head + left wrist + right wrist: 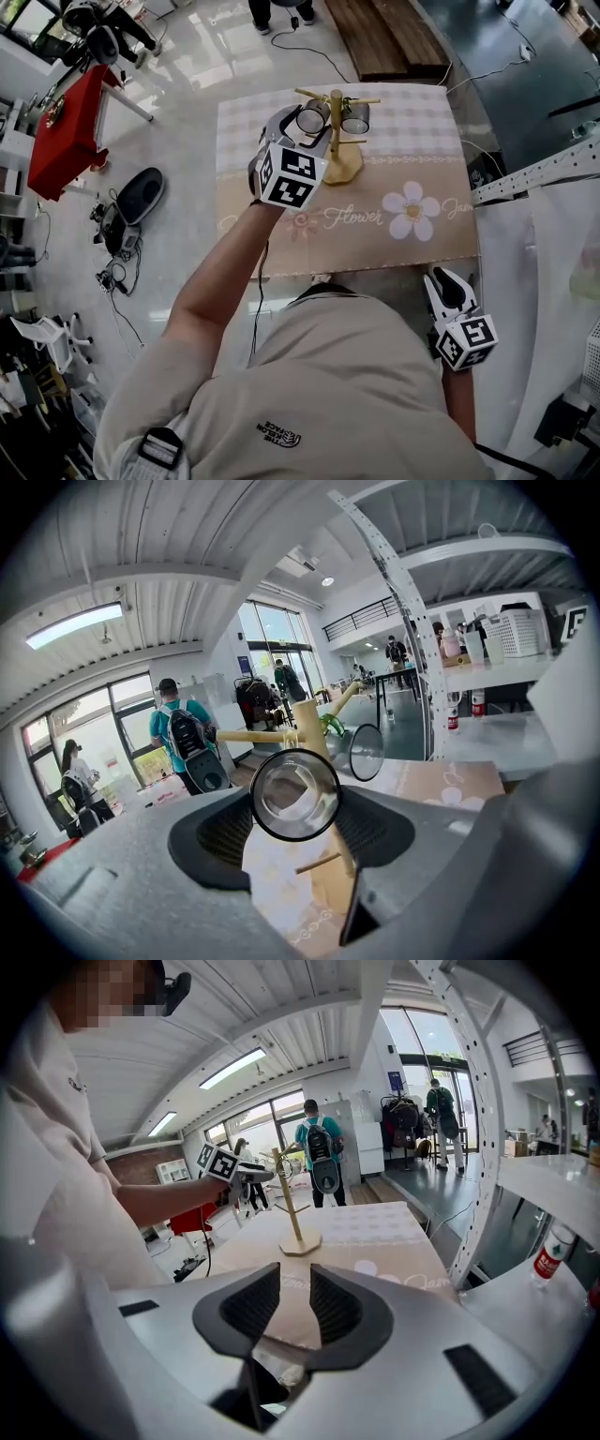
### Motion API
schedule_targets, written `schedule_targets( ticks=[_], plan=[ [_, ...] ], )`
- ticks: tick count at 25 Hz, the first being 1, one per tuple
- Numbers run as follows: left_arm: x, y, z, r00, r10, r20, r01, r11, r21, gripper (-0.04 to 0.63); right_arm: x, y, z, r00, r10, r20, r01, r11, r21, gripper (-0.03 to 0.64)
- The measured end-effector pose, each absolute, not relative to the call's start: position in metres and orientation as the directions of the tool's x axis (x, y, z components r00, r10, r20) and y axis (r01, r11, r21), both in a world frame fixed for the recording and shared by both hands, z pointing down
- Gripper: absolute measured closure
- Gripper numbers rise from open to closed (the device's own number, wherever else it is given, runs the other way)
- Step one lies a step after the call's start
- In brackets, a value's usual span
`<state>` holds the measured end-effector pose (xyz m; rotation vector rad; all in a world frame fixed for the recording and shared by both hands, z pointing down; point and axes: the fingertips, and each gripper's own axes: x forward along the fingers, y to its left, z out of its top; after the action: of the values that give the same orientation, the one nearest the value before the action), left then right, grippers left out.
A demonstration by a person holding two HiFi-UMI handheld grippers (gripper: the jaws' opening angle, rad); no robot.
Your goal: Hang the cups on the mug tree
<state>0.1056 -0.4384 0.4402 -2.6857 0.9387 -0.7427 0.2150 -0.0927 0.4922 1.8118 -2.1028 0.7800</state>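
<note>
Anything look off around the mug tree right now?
Nothing stands out. The mug tree stands upright, one glass cup hangs from a peg, and the left gripper holds the second cup beside the trunk. No spills.

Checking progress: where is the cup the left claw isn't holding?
In the head view, the free cup hangs on the mug tree, right of its post, beside the held cup in the left claw.
</note>
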Motion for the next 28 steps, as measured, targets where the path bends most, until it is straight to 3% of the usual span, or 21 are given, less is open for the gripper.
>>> schedule_targets(
  ticks=[13, 16, 22, 24, 28],
  plan=[
    [0.086, -0.401, 0.438, 0.625, -0.668, 0.403, -0.588, -0.743, -0.32, 0.325, 0.224, -0.07, 0.494, -0.243, -0.832, 0.498, -0.961, 0.136, -0.242, 0.508],
    [0.075, -0.371, 0.433, 0.649, -0.645, 0.404, -0.611, -0.758, -0.228, 0.325, 0.223, -0.064, 0.491, -0.268, -0.835, 0.481, -0.956, 0.168, -0.242, 0.514],
    [0.061, -0.273, 0.435, 0.766, -0.497, 0.407, -0.583, -0.804, 0.116, 0.327, 0.21, -0.05, 0.482, -0.352, -0.83, 0.432, -0.933, 0.275, -0.232, 0.543],
    [0.054, -0.239, 0.438, 0.787, -0.471, 0.399, -0.574, -0.796, 0.193, 0.35, 0.205, -0.046, 0.48, -0.38, -0.825, 0.418, -0.923, 0.31, -0.228, 0.559],
    [0.045, -0.167, 0.444, 0.822, -0.417, 0.389, -0.535, -0.8, 0.272, 0.492, 0.193, -0.032, 0.48, -0.439, -0.8, 0.409, -0.898, 0.372, -0.237, 0.586]
  ],
)
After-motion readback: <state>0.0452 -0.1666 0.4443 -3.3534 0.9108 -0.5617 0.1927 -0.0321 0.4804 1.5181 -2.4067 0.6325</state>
